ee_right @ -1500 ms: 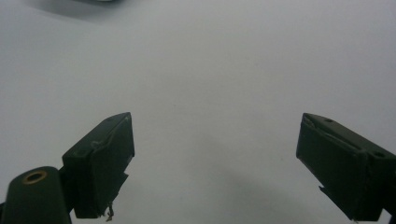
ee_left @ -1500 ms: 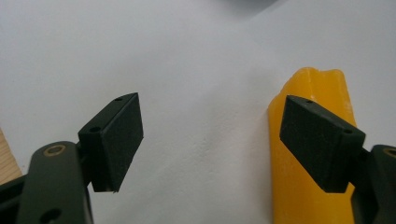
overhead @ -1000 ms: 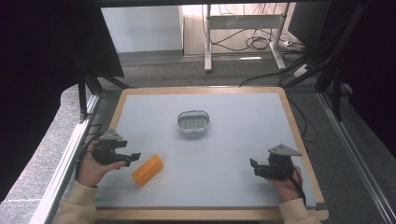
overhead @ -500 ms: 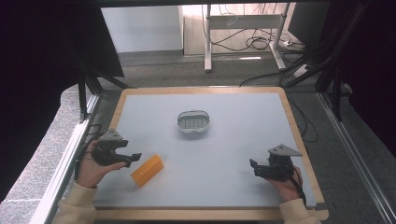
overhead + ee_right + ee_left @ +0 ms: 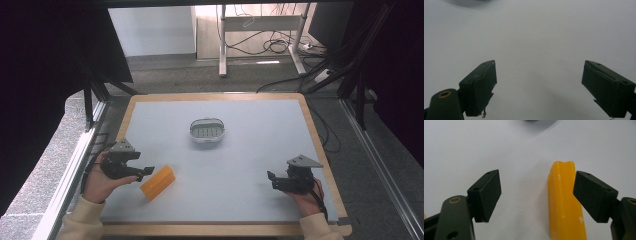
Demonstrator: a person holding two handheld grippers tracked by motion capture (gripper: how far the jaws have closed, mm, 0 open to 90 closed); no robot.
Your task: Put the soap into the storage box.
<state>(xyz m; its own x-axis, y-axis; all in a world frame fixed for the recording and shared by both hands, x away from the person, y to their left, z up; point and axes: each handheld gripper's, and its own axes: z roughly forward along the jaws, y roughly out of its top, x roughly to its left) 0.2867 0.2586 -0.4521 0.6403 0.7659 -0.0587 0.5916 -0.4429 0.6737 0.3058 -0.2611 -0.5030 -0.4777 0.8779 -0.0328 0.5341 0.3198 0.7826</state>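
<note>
The work surface is a pale grey table (image 5: 260, 165) with a wooden rim (dark floor and cables lie behind it). The yellow block (image 5: 157, 182) is oblong and waxy, lying flat at lower left of the high view. The left gripper (image 5: 146, 173), jaws wide apart and holding nothing, sits just beside its end; in the left gripper view the block lies against one jaw.

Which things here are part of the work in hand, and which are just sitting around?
In play: left gripper, jaws open around the yellow block; likely the grey dish mid-table.

Idle: right gripper, open over bare table; desk frame and cables behind.
</note>
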